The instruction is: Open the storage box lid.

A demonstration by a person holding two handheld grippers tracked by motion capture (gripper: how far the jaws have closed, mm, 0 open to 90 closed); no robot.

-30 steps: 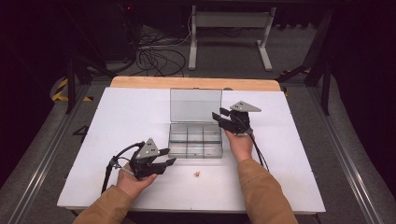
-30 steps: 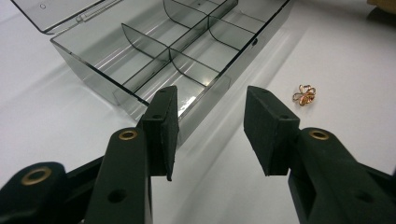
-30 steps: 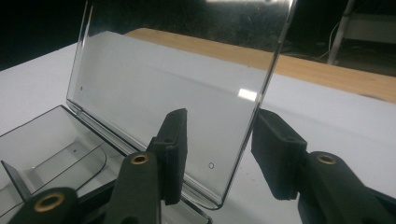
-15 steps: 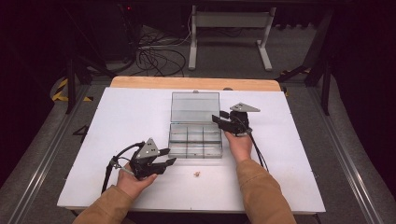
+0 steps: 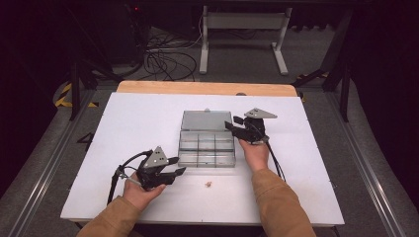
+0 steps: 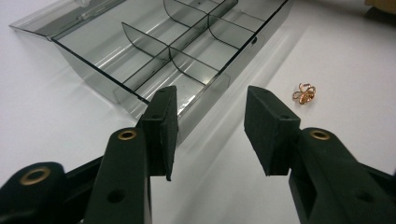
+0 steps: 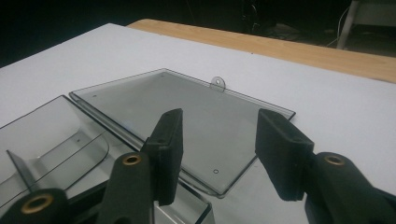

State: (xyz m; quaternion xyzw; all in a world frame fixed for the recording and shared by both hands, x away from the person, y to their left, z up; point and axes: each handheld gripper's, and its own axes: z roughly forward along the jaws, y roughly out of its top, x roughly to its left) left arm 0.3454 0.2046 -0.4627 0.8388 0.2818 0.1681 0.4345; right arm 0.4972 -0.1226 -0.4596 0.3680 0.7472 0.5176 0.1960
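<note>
White tabletop point(image 5: 133, 123): I'm holding both grippers' jaws apart, empty. Right gripper point(image 5: 232, 124), jaws just widening, is risking knocking the organizer box point(image 5: 206, 148); the earring point(image 5: 209, 184) might skid.

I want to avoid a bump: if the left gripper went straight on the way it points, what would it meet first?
Probably the near corner of the open clear box: the left gripper points at it with jaws open and empty. The small gold piece lies off to the side.

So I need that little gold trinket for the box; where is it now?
In the high view the gold trinket lies on the white table, just in front of the open clear box, right of the left gripper.
</note>
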